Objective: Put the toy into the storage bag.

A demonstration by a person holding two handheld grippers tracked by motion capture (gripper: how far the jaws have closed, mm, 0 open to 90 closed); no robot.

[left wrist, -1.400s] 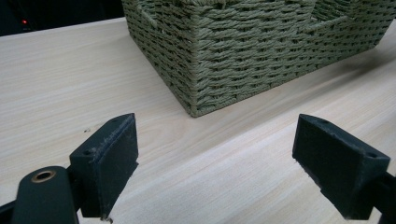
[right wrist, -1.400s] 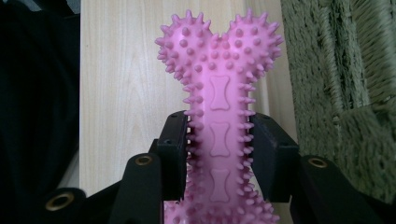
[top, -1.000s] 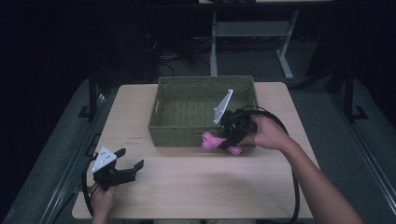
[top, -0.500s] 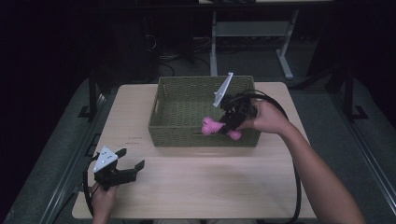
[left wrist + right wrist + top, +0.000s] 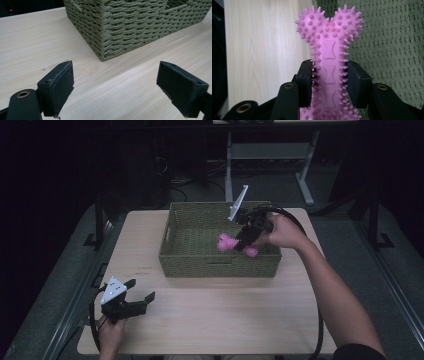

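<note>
- Right now, in the high view, the right gripper sits right of centre, over the right half of the basket, its jaws clamped on a pink toy.
- Its grey plate tilts up toward the top of the frame, and a black cable loops from it down the right side past the forearm.
- Up close in the right gripper view, the toy is a spiky bone standing upright in the middle of the frame; the two jaws press its shaft from either side, and its knobbed head rises above them.
- Behind it, bare bench fills the left of that frame and green weave the right.
- At lower left of the high view, the left gripper rests low over the bench, well apart from the basket.
- Its jaws stand wide apart with nothing between them; the left gripper view looks between them at a basket corner in the upper middle.
</note>
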